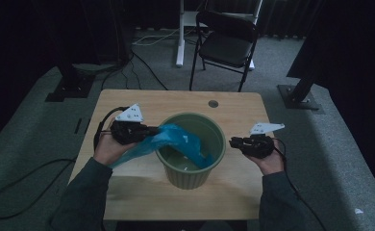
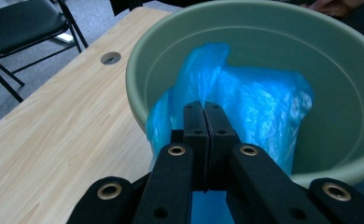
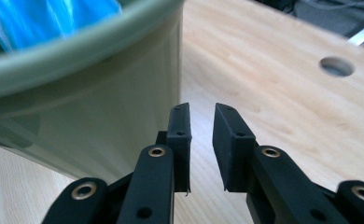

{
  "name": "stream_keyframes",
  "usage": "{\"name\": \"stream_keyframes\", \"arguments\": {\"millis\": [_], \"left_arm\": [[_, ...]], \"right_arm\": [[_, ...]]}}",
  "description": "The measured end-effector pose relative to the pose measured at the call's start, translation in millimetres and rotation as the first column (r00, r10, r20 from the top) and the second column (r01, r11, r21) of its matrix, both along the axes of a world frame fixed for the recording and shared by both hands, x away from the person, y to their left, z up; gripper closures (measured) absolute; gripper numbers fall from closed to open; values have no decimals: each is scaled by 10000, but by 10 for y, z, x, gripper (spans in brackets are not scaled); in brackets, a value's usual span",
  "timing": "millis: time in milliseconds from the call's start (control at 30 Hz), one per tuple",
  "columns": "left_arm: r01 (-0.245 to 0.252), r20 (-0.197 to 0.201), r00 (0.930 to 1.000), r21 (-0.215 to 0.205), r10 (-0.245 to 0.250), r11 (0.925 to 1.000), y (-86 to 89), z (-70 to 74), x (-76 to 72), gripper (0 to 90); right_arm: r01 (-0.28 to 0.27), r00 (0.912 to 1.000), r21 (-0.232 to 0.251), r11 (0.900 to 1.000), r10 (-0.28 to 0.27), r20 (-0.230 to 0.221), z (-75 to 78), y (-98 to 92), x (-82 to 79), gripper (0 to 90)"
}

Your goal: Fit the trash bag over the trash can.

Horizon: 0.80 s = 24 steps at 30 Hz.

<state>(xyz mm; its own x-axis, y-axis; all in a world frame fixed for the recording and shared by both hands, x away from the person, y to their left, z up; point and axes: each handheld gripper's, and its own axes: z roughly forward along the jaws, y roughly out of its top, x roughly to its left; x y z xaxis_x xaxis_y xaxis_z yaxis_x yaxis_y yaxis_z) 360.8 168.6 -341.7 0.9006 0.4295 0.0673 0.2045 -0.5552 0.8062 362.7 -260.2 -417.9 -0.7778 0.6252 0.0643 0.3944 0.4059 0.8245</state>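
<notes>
Grey carpet runs around a pale wooden table (image 1: 128,192), with a black folding chair (image 1: 226,41) beyond its far edge and dark cables trailing over the floor.

At the left of the high view, the left claw (image 1: 152,130) points across toward the green bin (image 1: 188,175), which stands at the middle of the table. Its jaws are pressed together on a fold of the blue plastic bag (image 1: 173,137); in the left gripper view the two pads meet with the thin film pinched between them. From that pinch the bag drapes over the near rim just ahead of the claw, part of it hanging inside the bin and part trailing back under the claw toward the person's left hand (image 1: 107,149). Off to one side of this claw, a round hole (image 2: 110,58) is cut into the tabletop.

On the other side of the bin, the right claw (image 1: 233,142) hangs just beside the outer wall without touching it. Its jaws stand a little apart with nothing between them. In the right gripper view the ribbed green wall rises close beside one jaw, bare wood lies under the gap, and a strip of blue shows above the rim.
</notes>
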Motion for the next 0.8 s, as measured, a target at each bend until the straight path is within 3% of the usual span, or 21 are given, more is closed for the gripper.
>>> {"name": "stream_keyframes", "arguments": {"millis": [267, 533, 800], "left_arm": [[-51, 155, 9999, 62, 50, 10000, -107, 83, 42, 889], [-2, 289, 9996, 49, 0, 10000, -215, 152, 63, 891], [164, 386, 9991, 36, -165, 9999, -328, 193, 72, 891]], "right_arm": [[-142, 9962, 463, 9988, 101, 866, 348, -23, -153, 793], [-994, 9849, 376, 9943, 930, 1459, 600, 280, -247, 761], [-1538, 9768, 125, 9880, 1502, 1529, 671, 544, -237, 706]]}}
